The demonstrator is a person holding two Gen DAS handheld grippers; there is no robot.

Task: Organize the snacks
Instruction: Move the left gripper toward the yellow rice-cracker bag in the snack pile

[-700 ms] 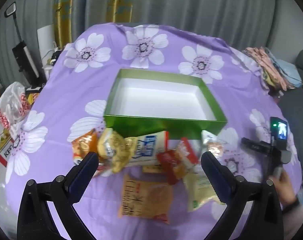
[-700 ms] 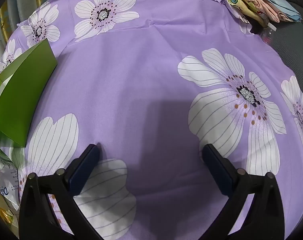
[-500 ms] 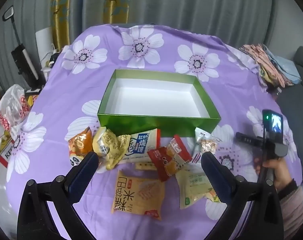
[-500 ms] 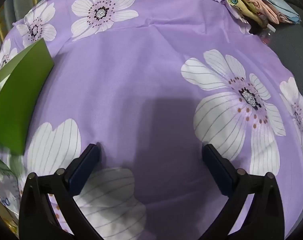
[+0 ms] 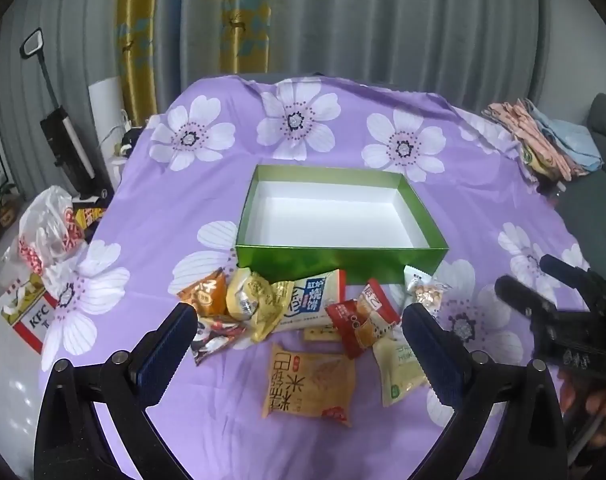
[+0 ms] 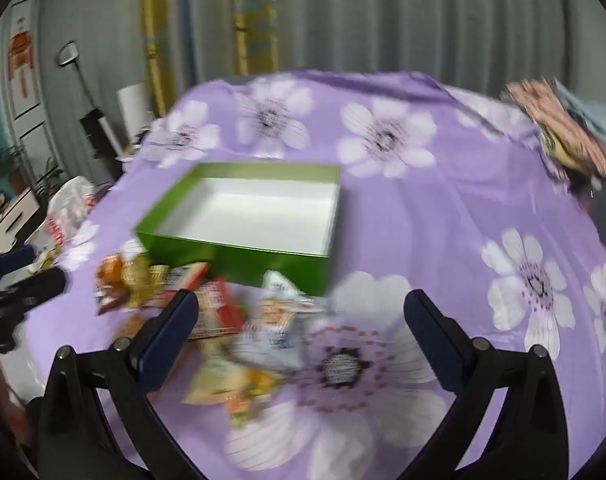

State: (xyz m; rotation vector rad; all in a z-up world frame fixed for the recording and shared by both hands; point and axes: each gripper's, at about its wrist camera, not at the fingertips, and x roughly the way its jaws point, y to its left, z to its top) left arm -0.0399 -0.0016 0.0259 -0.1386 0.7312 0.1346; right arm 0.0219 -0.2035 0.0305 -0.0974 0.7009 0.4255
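An empty green box (image 5: 343, 258) with a white inside sits mid-table; it also shows in the right wrist view (image 6: 271, 264). Several snack packets lie in front of it: an orange-yellow rice-cracker packet (image 5: 309, 384), a red packet (image 5: 363, 316), a white-blue packet (image 5: 311, 300), a yellow packet (image 5: 255, 298) and a pale green packet (image 5: 399, 364). My left gripper (image 5: 299, 336) is open and empty, above the packets. My right gripper (image 6: 297, 320) is open and empty, right of the pile (image 6: 223, 320); it shows at the right of the left view (image 5: 559, 304). The right view is blurred.
The table wears a purple cloth (image 5: 183, 200) with white flowers. Folded cloths (image 5: 543, 144) lie at the far right edge. A KFC bag (image 5: 47, 236) and box (image 5: 27, 312) stand on the floor to the left. A grey sofa (image 5: 599, 200) is at right.
Both grippers have lifted and pulled back. The right view has swung from the bare cloth to the box and packets. Nothing was picked up.
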